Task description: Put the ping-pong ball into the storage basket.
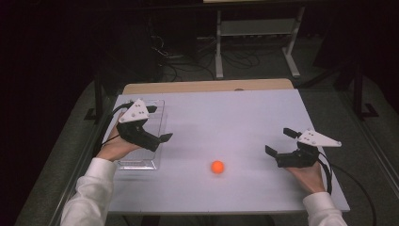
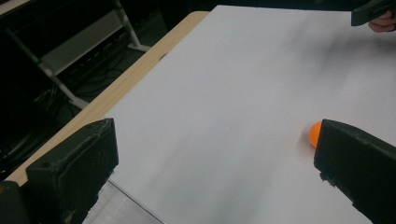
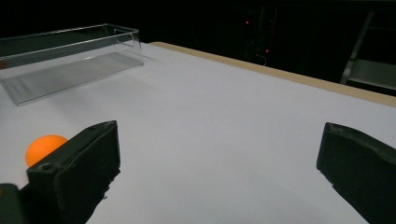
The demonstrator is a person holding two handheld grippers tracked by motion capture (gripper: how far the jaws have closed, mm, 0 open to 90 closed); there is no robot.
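A small orange ball point(image 1: 217, 166) lies on the white table point(image 1: 226, 117), near the front middle. My left gripper point(image 1: 159, 123) hovers open over a clear plastic box point(image 1: 141, 162) at the table's left side. In the left gripper view the ball point(image 2: 315, 134) peeks out beside the right jaw, and the box's rim point(image 2: 116, 205) shows at the bottom. My right gripper point(image 1: 280, 141) stands open to the right of the ball, with nothing between its jaws. In the right gripper view the ball point(image 3: 42, 148) sits behind the left jaw and the empty box point(image 3: 70, 60) lies farther off.
A wooden strip point(image 1: 207, 86) edges the far side of the table. Beyond it stand a metal frame point(image 1: 256, 42) and loose cables point(image 1: 179, 61) on a dark floor. The other hand's gripper point(image 2: 373, 11) shows at the top right of the left gripper view.
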